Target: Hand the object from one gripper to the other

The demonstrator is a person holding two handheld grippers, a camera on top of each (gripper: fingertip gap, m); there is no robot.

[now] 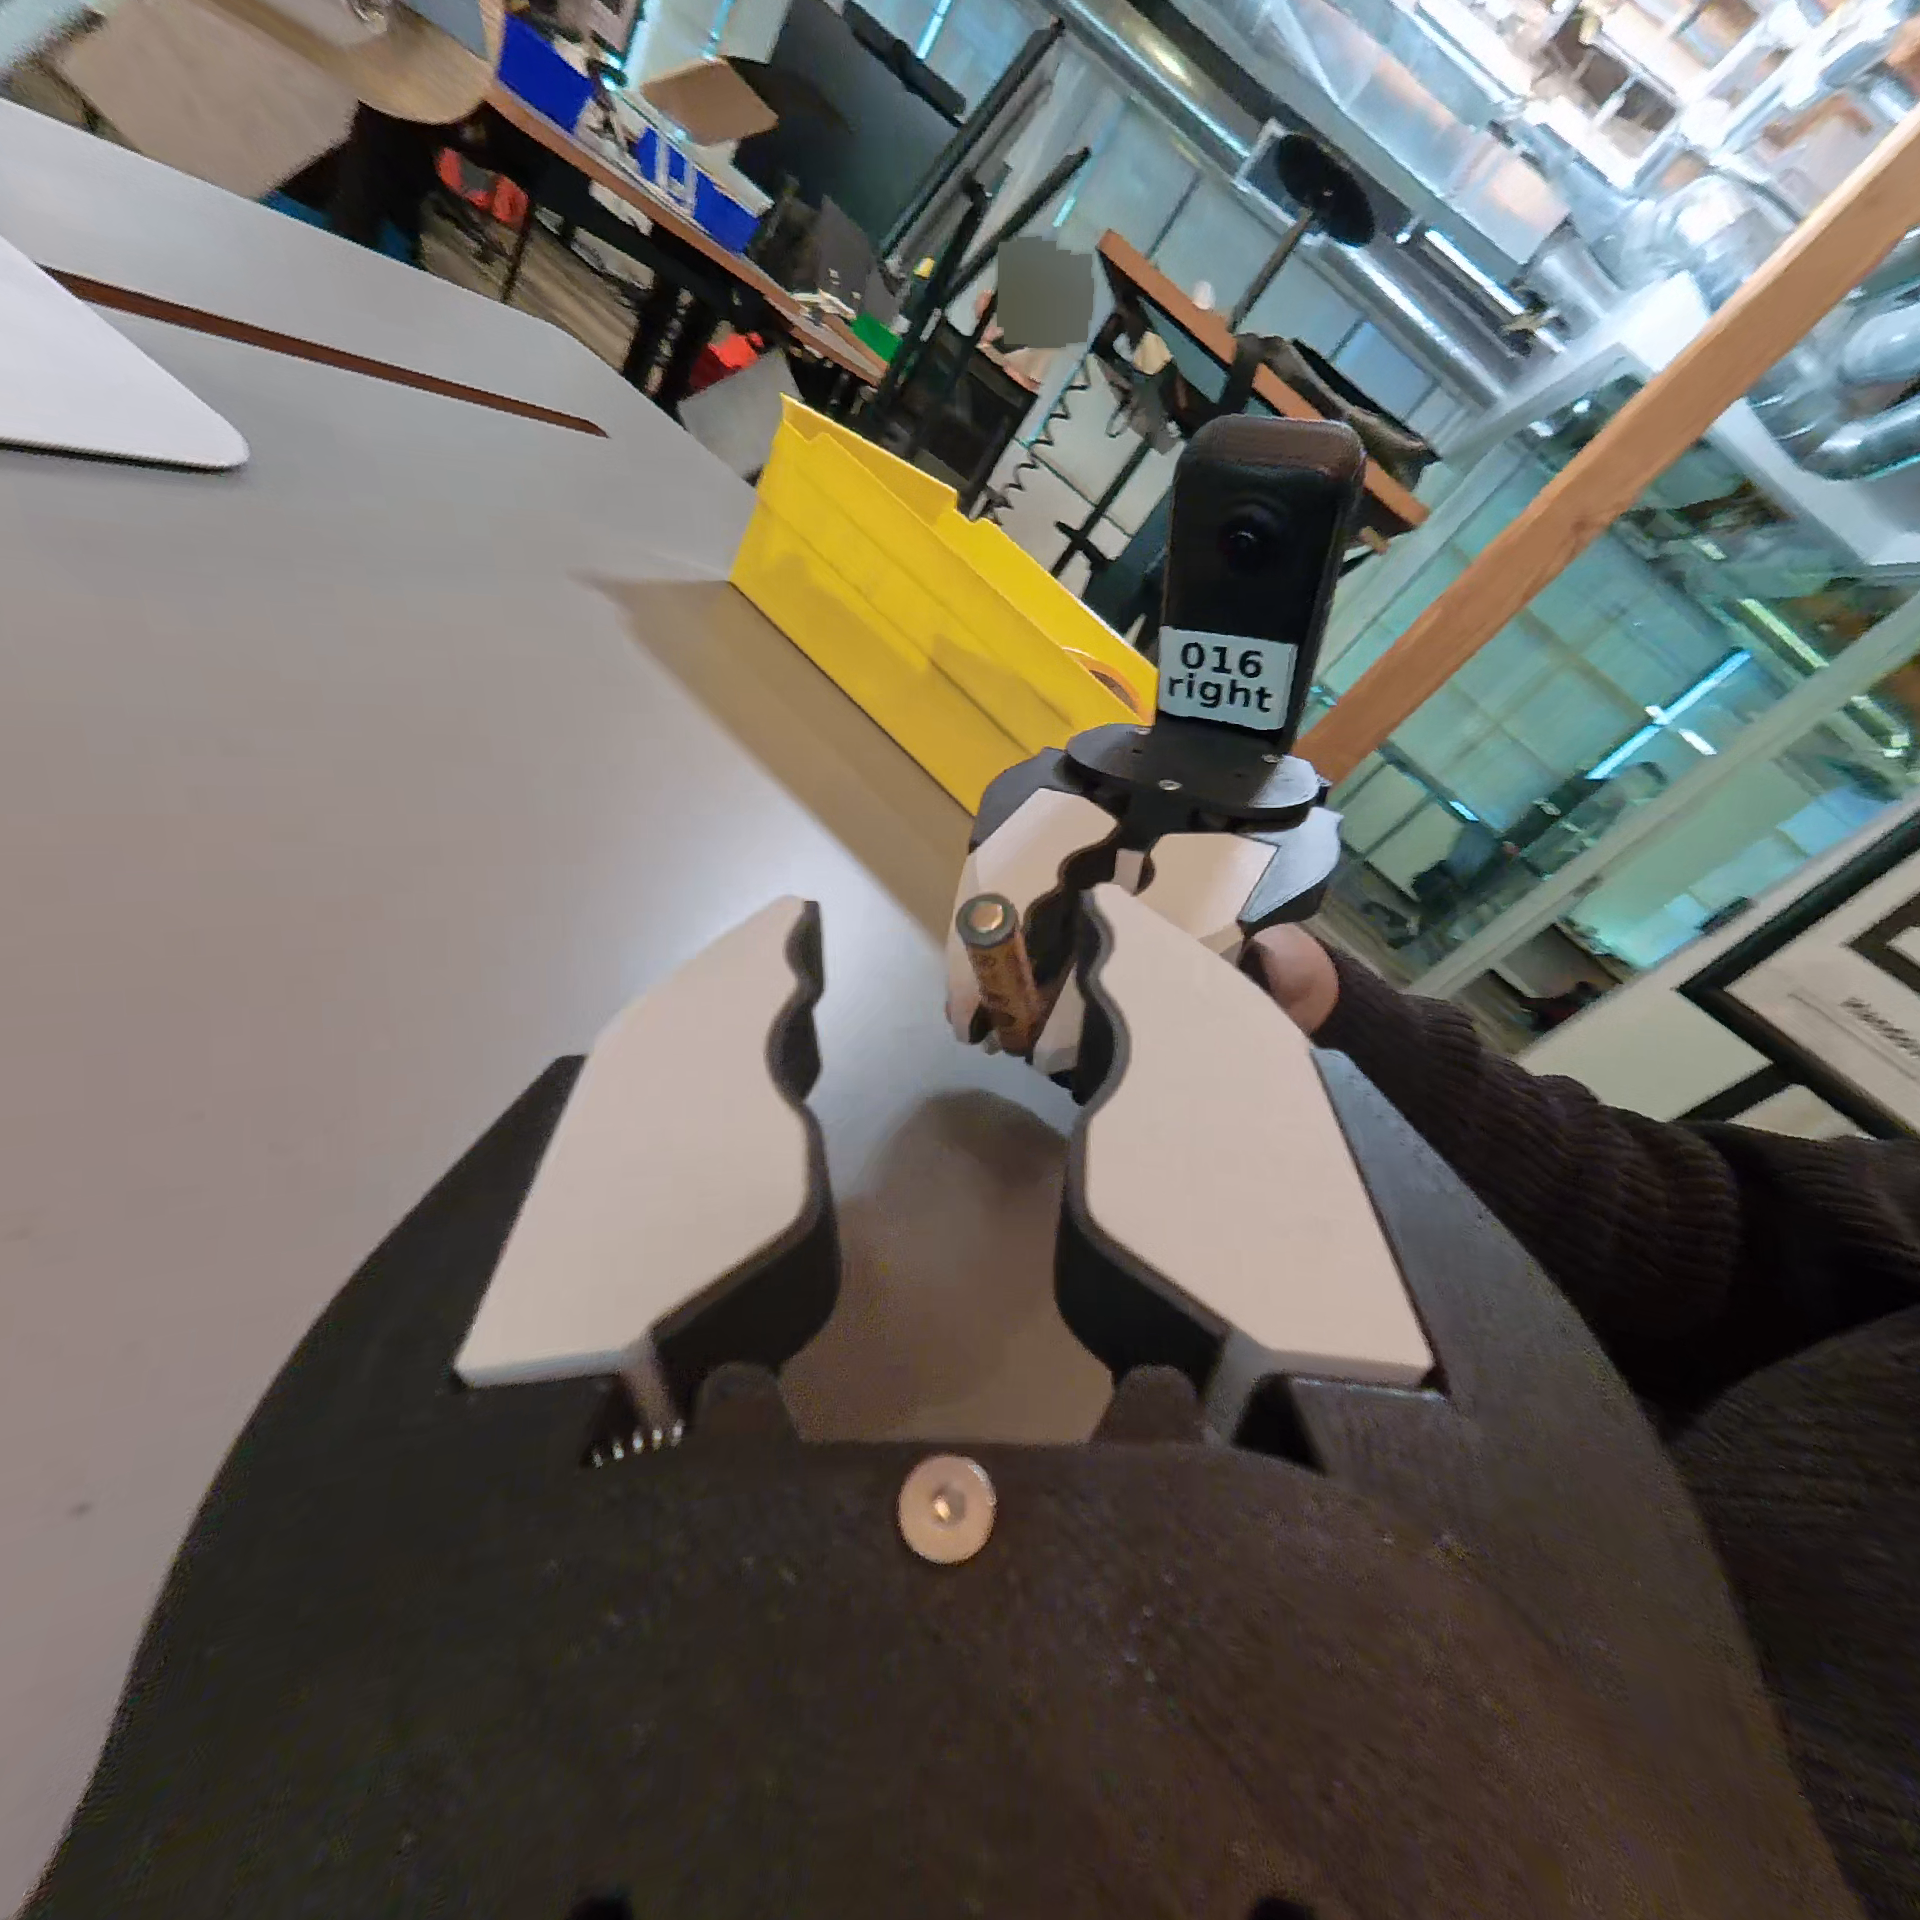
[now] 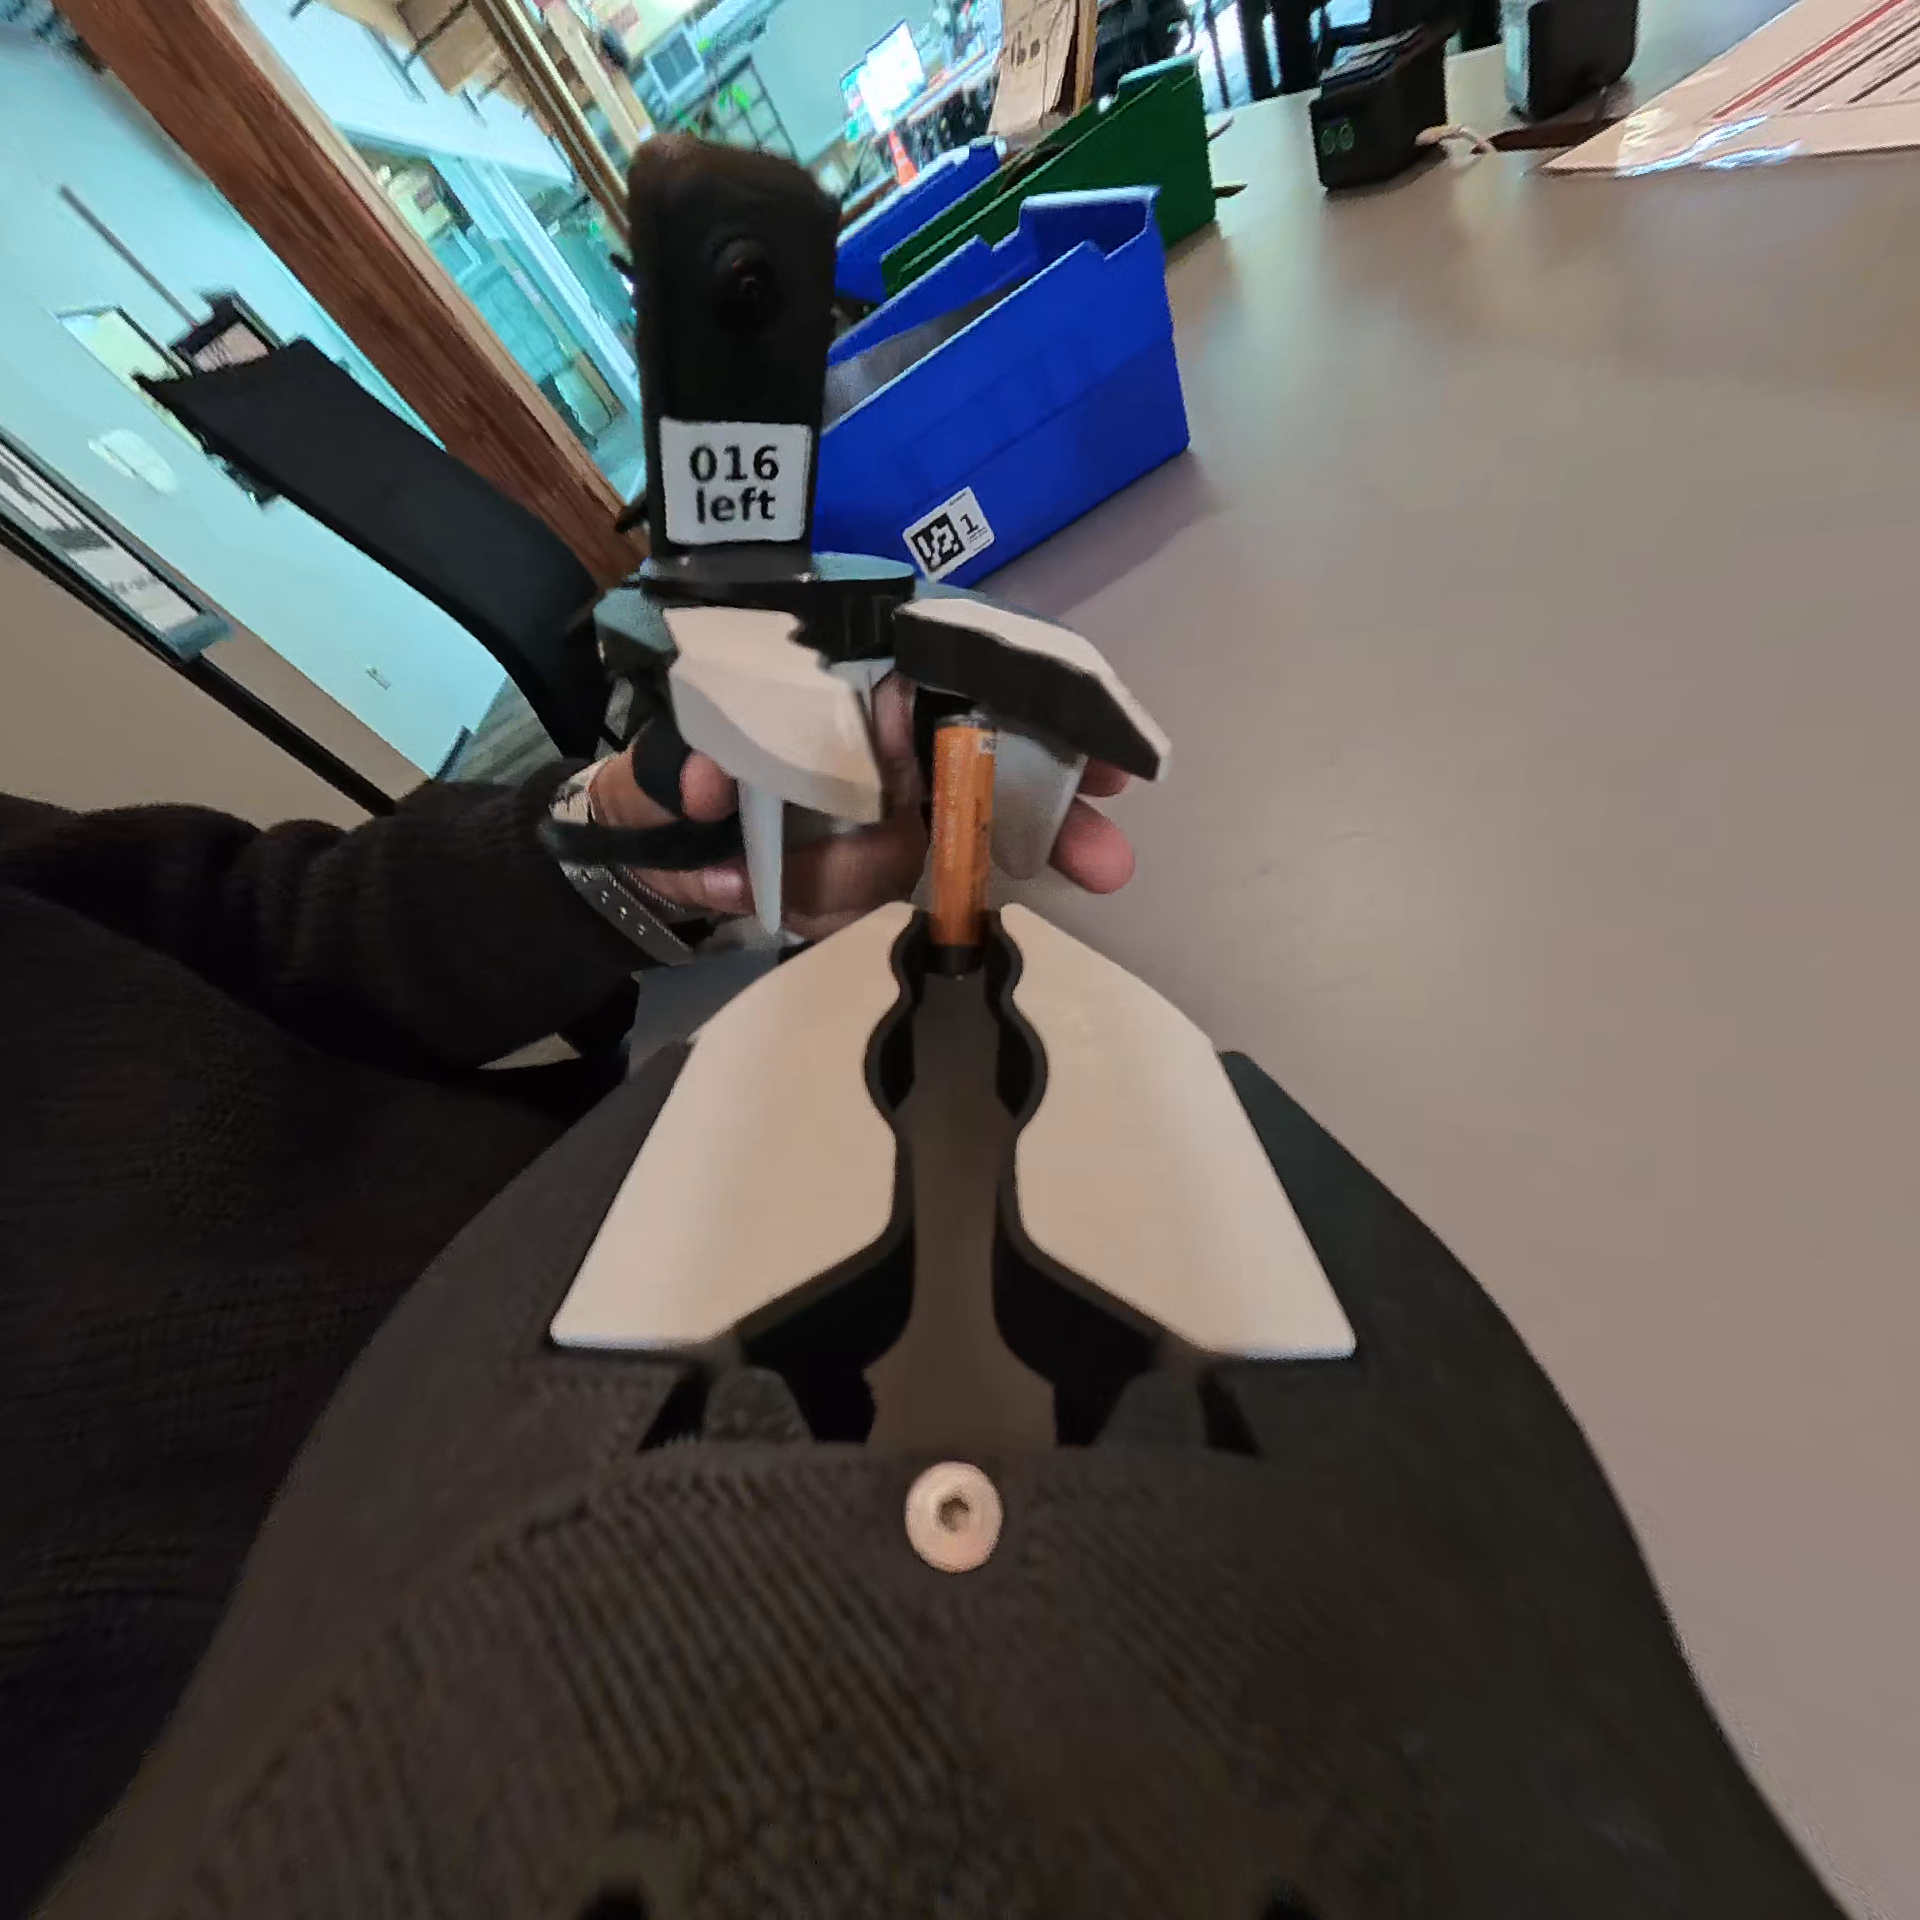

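- Firstly, in the left wrist view, the left hand-held gripper [image 1: 945,997] is seen with its two white fingers spread wide and nothing gripped between them.
- Just beyond its right finger, the right hand-held gripper [image 1: 1013,1023] is seen facing it, closed on a copper-coloured battery [image 1: 1000,968] whose metal end is turned toward the camera.
- A black camera [image 1: 1257,582] is carried on top of that far gripper, and a yellow bin [image 1: 914,613] is seen on the grey bench [image 1: 312,779] behind it.
- Next, in the right wrist view, the battery [image 2: 954,831] is held by its near end at the fingertips of the right hand-held gripper [image 2: 952,935], pointing straight ahead.
- Its far end is placed in the open gap of the left hand-held gripper [image 2: 935,717], just under the dark-edged finger; whether it is touched there cannot be told.
- The left gripper is carried by a hand [image 2: 831,862] in a dark sleeve.
- A blue bin [image 2: 1018,405] is seen on the bench [image 2: 1507,727] farther ahead to the right.
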